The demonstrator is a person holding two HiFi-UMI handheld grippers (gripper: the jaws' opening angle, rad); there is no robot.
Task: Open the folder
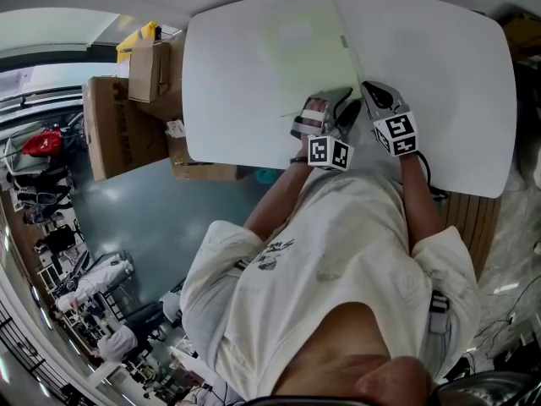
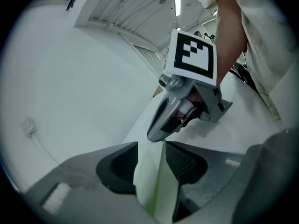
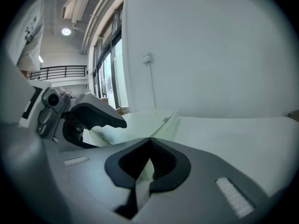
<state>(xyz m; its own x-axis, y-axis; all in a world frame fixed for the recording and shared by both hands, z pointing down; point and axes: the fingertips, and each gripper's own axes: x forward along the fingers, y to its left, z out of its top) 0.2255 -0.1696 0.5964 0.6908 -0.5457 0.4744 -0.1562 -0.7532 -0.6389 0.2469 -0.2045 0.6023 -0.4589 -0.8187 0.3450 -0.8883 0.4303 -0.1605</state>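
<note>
Left tool (image 2: 151, 144) wide around folder (image 2: 150, 190)

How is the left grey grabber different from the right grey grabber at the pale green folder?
The left gripper's jaws stand apart; the right gripper's jaws are pinched together. A sheet of the pale green folder stands loose between the left gripper's pads, while the right gripper nips the folder's edge tight. Both are grey with black pads, at the same folder on the white table.

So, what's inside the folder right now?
Only pale green sheets show at the near corner, where the left gripper and right gripper meet the folder. The cover hides everything else inside.
</note>
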